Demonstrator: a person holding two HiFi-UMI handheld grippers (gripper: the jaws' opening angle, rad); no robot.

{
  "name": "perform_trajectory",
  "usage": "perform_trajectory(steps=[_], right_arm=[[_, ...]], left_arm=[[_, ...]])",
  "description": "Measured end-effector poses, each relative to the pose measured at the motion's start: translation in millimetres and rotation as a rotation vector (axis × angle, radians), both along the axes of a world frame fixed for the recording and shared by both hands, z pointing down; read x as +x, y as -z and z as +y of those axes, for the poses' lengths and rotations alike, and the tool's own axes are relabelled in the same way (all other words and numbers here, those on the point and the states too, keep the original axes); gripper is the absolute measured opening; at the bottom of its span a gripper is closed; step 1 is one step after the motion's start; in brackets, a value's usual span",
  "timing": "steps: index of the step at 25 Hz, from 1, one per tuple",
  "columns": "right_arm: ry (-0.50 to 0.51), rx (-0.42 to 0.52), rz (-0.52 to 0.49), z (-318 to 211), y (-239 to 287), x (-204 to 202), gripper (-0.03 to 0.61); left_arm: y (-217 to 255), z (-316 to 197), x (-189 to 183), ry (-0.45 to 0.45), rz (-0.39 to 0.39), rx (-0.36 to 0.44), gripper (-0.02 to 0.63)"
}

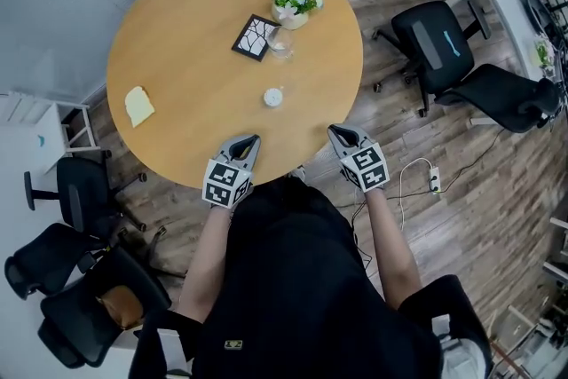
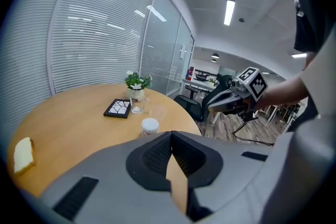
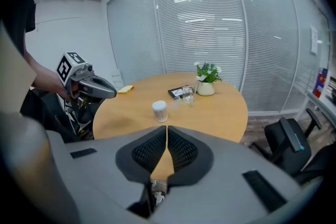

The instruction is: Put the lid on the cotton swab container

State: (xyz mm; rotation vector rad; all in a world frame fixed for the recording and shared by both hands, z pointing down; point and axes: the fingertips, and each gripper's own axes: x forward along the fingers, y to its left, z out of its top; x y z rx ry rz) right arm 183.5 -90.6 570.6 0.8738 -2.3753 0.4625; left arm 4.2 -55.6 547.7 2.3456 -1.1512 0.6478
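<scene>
The cotton swab container [image 1: 273, 97] stands upright on the round wooden worktop [image 1: 195, 58], a small white cylinder somewhat toward the person's side of the middle, with bare wood all around it. Nothing touches it.

Beyond the container, farther from the person, stands a clear glass [image 2: 137, 104]. Just beside the glass, on the side nearer the container, is a faint clear round piece [image 2: 157, 111] that may be the lid; it is too transparent to be sure. A black-framed tile [image 1: 256, 37] with a white crackle pattern lies flat just left of the glass. A pot of white flowers [image 1: 293, 4] stands behind the glass, the farthest of the group from the container. Well to the left of the container, near the worktop's edge, lies a yellow sponge [image 1: 138, 106].

On the person's side of the container, the left gripper [image 1: 250, 139] hangs over the near edge of the worktop, angled downward. Its jaws are pressed together with nothing between them. The right gripper [image 1: 338, 132] hangs at the near right edge, tilted the same way. Its jaws also meet and are empty. Both point roughly toward the container and are well apart from it.

Black office chairs [image 1: 439, 44] stand on the wooden floor [image 1: 461, 191] to the right of the container and others to its lower left. A white power strip [image 1: 434, 180] lies on the floor beside the right arm.
</scene>
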Motion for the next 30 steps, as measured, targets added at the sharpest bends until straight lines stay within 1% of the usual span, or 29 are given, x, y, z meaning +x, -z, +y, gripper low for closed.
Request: perform_trajectory(steps=[6, 10, 14, 20, 25, 30], right_arm=[[-0.023, -0.004, 0.021, -3.0, -3.1, -6.8, 0.007], [-0.030, -0.005, 0.040, -9.0, -1.4, -11.4, 0.007], [-0.062, 0.000, 0.053, -17.8, -2.1, -18.1, 0.007], [-0.086, -0.002, 0.051, -27.8, -8.1, -33.1, 0.006], [-0.088, -0.025, 0.056, -32.4, -20.1, -33.6, 0.007], [-0.068, -0.036, 0.057, -46.5, -28.5, -35.1, 0.006]], left_arm=[[-15.1, -16.0, 2.5, -0.041, 0.025, -0.013, 0.008], [-24.3, -28.9, 3.8, -0.074, 0.024, -0.016, 0.008], [-34.7, -34.5, 0.8, -0.112, 0.037, -0.019, 0.008], [-57.7, -43.5, -1.7, -0.184, 0.032, -0.042, 0.008], [-67.6, -54.9, 3.6, -0.201, 0.032, -0.030, 0.008], [-81.1, -65.9, 6.5, -0.220, -0.005, -0.025, 0.008]])
